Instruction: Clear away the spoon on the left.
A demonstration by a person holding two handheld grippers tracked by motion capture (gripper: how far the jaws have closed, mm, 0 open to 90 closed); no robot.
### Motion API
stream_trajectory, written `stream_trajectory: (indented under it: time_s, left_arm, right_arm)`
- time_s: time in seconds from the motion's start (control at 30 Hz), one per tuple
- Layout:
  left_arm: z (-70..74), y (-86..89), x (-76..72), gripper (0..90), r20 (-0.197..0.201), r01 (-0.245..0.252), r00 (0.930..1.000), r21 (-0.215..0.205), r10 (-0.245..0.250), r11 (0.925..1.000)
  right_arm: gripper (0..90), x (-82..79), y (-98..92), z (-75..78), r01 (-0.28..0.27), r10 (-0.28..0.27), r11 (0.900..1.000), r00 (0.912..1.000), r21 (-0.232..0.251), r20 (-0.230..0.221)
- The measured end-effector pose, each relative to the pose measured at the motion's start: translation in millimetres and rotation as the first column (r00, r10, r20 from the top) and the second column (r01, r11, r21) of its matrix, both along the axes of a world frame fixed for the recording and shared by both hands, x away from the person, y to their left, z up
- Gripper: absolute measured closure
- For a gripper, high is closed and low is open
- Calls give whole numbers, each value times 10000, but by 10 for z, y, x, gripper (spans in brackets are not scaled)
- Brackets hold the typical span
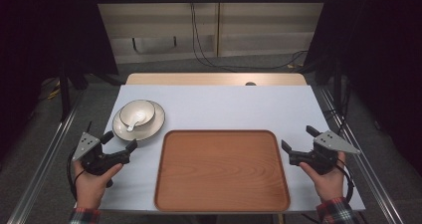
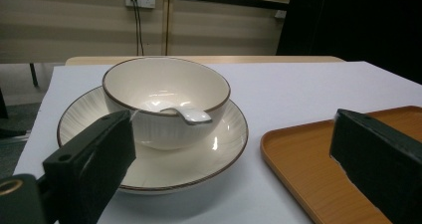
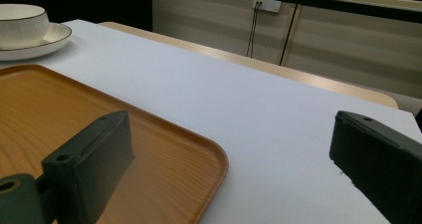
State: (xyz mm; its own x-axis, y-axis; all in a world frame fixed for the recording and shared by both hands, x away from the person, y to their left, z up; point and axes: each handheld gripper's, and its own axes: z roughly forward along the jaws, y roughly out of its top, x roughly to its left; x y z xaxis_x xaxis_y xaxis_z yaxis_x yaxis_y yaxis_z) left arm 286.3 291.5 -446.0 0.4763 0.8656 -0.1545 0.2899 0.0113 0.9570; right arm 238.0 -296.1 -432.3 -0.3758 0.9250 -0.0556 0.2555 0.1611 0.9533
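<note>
A cream bowl (image 1: 137,112) with a dark rim stands on a matching plate (image 1: 155,126) at the table's left, a white spoon (image 1: 133,125) resting in it. In the left gripper view the bowl (image 2: 166,92), spoon (image 2: 191,115) and plate (image 2: 219,149) lie just ahead of the jaws. My left gripper (image 1: 119,141) is open, a little in front of the plate, holding nothing. A wooden tray (image 1: 221,169) lies bare in the middle. My right gripper (image 1: 299,138) stands open at the tray's right edge, with nothing between its jaws.
The white table top (image 1: 224,104) stretches behind the tray. In the right gripper view the tray's corner (image 3: 199,159) lies under the left jaw and the bowl (image 3: 22,22) sits far off. Metal rails (image 1: 45,159) run along both sides; cables (image 1: 199,45) hang on the back wall.
</note>
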Motion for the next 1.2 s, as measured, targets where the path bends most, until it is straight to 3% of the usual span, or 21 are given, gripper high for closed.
stream_trajectory:
  time_s: [0.47, 0.6, 0.73, 0.83, 0.93, 1.2]
  left_arm:
    - [-55, -106, 49, 79, -259, -289, 9993, -193, 284, 9994]
    - [-61, -153, 77, 92, -338, -273, 9991, -17, 272, 9996]
    - [-65, -193, 117, 132, -246, -293, 9993, -214, 287, 9993]
    - [-84, -200, 156, 148, -340, -427, 9985, 38, 428, 9991]
    - [-90, -205, 198, 162, -251, -573, 9980, -41, 572, 9983]
    - [-149, -146, 271, 275, -58, -1053, 9944, 359, 1056, 9938]
  right_arm:
    - [39, 19, 31, -16, -191, 189, 9998, 9995, 93, 241]
    - [38, 20, 21, -17, -125, 120, 9997, 9997, 206, 233]
    - [38, 15, 29, -22, -221, 218, 9996, 9996, 158, 178]
    - [38, -3, 27, -23, -192, 191, 9998, 9996, 45, 214]
    - [40, -23, 19, -28, -239, 238, 9997, 9995, 81, 189]
    - [50, -62, 16, -22, -219, 218, 9997, 9993, 59, 296]
